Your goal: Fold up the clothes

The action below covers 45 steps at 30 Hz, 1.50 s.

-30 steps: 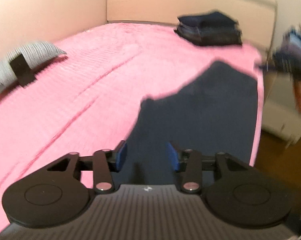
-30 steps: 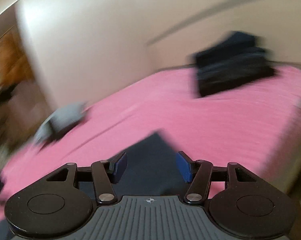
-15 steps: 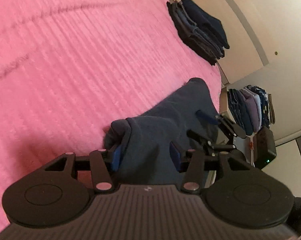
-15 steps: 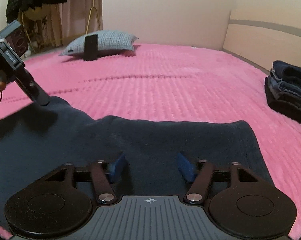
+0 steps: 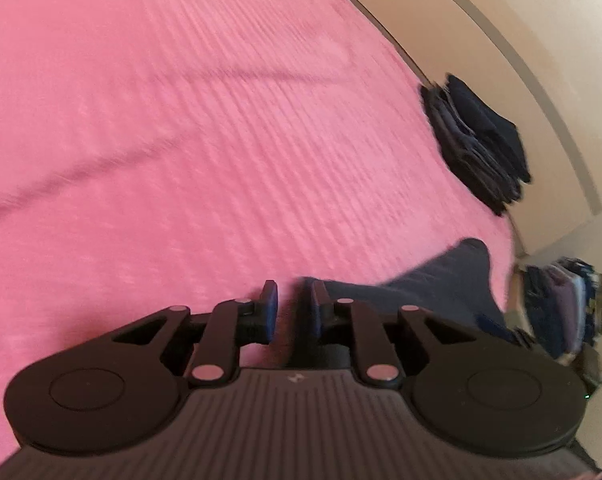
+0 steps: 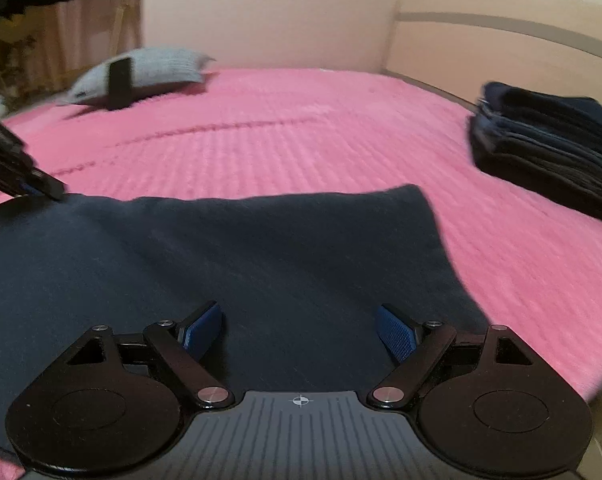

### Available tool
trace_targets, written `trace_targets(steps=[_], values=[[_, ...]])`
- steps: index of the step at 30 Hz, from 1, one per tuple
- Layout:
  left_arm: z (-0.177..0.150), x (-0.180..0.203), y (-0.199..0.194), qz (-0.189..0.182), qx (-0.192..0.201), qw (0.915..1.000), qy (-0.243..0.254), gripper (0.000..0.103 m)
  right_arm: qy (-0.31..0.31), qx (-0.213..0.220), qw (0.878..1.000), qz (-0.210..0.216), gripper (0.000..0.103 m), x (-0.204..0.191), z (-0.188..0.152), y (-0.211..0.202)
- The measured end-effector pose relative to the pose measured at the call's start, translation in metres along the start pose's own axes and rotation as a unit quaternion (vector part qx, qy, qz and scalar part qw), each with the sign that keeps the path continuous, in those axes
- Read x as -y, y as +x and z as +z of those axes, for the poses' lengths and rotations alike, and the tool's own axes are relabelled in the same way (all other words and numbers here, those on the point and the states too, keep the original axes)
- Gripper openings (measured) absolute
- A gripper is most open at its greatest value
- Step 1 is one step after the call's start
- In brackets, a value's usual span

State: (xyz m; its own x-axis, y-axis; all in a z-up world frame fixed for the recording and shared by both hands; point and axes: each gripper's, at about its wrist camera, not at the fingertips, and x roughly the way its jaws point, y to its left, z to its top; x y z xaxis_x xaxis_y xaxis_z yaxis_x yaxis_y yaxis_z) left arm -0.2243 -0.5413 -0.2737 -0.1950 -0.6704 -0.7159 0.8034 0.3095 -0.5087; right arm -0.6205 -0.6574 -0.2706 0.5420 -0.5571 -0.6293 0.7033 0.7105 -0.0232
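one dark garment [image 6: 237, 256] lies flat on the pink bed [image 6: 301, 140]. the left gripper [image 5: 291, 304] pinches its far corner; the right gripper [image 6: 299, 330] hovers wide apart over its near part.

I find no readable text, label, brand or number in either view. Only marks: small pale logo on left gripper [image 5: 292, 312] body, near centre, too blurred to make out; small crosshair symbol on right gripper [image 6: 299, 330] body, near centre, no letters with it.
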Motion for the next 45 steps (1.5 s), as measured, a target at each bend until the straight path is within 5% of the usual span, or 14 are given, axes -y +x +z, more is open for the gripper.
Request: trace_targets(steps=[7, 13, 16, 20, 23, 26, 28, 30, 32, 39, 42, 45], values=[[-0.076, 0.028, -0.091, 0.054, 0.054, 0.9894, 0.123, 0.014, -0.023, 0.024, 0.995, 0.090, 0.083, -0.037, -0.024, -0.049], [-0.183, -0.036, -0.155, 0.151, 0.059, 0.9860, 0.041, 0.014, -0.027, -0.031, 0.997, 0.071, 0.084, -0.058, -0.034, -0.047], [-0.240, -0.077, -0.207, 0.186, 0.098, 0.9771, -0.034, 0.014, -0.041, -0.009, 0.995, 0.092, 0.084, -0.076, -0.026, -0.068], [-0.311, -0.119, -0.274, 0.244, 0.159, 0.9479, -0.129, 0.020, -0.072, 0.010, 0.988, 0.133, 0.084, -0.114, -0.024, -0.087], [-0.364, -0.145, -0.318, 0.276, 0.217, 0.9123, -0.210, 0.024, -0.079, 0.013, 0.985, 0.152, 0.084, -0.143, -0.023, -0.090], [-0.405, -0.161, -0.354, 0.259, 0.288, 0.8763, -0.286, 0.024, -0.081, 0.013, 0.981, 0.174, 0.084, -0.171, -0.024, -0.094], [-0.418, -0.166, -0.361, 0.236, 0.319, 0.8642, -0.309, 0.025, -0.093, 0.014, 0.977, 0.189, 0.084, -0.193, -0.025, -0.100], [-0.419, -0.168, -0.357, 0.231, 0.324, 0.8616, -0.315, 0.027, -0.110, 0.017, 0.973, 0.204, 0.084, -0.212, -0.026, -0.105], [-0.416, -0.169, -0.350, 0.239, 0.323, 0.8599, -0.315, 0.027, -0.128, 0.019, 0.967, 0.218, 0.084, -0.230, -0.024, -0.108], [-0.425, -0.180, -0.361, 0.289, 0.337, 0.8312, -0.335, 0.027, -0.174, 0.023, 0.951, 0.254, 0.087, -0.277, -0.019, -0.105], [-0.428, -0.190, -0.367, 0.270, 0.339, 0.8333, -0.344, 0.027, -0.230, 0.022, 0.925, 0.302, 0.089, -0.314, -0.013, -0.098], [-0.424, -0.193, -0.366, 0.266, 0.335, 0.8411, -0.332, 0.019, -0.310, 0.027, 0.880, 0.359, 0.088, -0.371, -0.002, -0.082]])
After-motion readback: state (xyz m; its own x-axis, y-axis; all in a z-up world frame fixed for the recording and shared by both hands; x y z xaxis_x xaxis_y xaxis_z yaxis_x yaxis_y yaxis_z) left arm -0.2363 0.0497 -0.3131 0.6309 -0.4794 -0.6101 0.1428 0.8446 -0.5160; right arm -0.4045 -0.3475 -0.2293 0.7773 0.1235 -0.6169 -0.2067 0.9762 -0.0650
